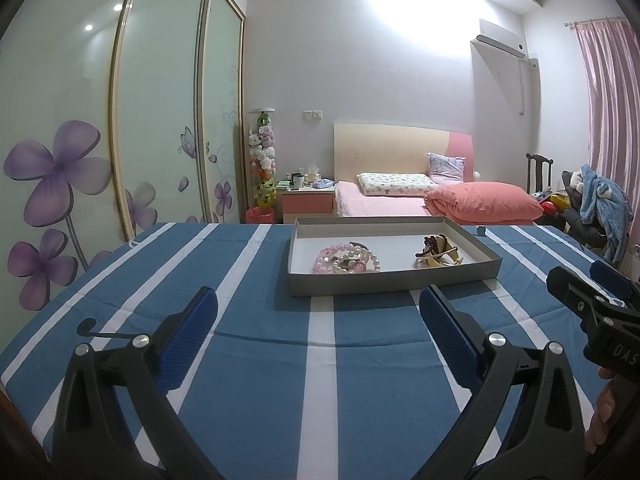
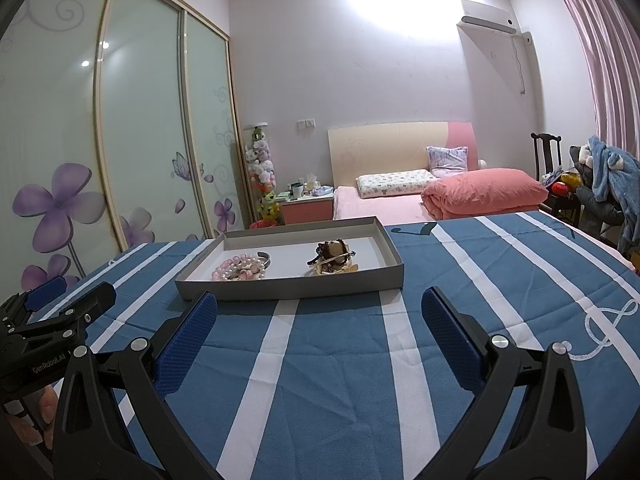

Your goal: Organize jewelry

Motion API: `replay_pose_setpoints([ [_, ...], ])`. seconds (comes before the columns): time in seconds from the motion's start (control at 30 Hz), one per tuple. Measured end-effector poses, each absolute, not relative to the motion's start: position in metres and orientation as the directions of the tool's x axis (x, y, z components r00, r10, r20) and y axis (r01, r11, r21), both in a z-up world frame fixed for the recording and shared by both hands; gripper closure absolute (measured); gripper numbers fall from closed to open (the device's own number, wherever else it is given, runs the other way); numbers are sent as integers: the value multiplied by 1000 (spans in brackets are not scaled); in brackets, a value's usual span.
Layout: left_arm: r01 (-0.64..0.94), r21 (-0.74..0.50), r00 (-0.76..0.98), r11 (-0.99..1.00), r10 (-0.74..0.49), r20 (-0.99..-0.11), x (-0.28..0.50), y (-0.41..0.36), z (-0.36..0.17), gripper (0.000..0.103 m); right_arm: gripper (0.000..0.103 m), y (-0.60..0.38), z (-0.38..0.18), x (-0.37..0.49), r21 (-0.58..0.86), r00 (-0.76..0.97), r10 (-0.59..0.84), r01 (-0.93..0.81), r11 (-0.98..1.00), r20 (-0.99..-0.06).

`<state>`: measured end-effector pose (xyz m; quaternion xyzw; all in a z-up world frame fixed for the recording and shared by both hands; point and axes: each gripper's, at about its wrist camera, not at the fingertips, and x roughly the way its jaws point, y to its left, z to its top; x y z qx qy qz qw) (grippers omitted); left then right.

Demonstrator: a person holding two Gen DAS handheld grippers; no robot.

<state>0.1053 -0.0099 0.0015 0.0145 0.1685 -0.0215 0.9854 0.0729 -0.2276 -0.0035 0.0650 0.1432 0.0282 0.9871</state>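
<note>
Both wrist cameras look low and forward across the striped worktop (image 1: pixel 256 364) toward the bed (image 1: pixel 384 204). The left view faces the grey tray (image 1: pixel 394 280) nearly head-on at close range; the right view, set farther right, sees the same tray (image 2: pixel 296 288) left of centre.

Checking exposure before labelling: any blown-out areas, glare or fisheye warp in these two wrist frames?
Left wrist view: wall above the bed is blown out white, ceiling lights glare on the wardrobe doors, and the doors bow with fisheye warp. Right wrist view: same wall blowout; the tray throws a dark shadow toward the camera; the jewelry stays sharp.
</note>
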Motion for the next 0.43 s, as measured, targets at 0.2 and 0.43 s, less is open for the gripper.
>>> replay_pose_setpoints([
  [0.2, 45, 16, 941, 999, -37, -337, 106, -9, 1, 5, 2, -228, -7, 72, 138, 956, 74, -36, 990, -283],
  [0.43, 52, 7, 938, 999, -46, -344, 107, -8, 3, 5, 2, -228, -6, 72, 138, 956, 74, -36, 990, -283],
])
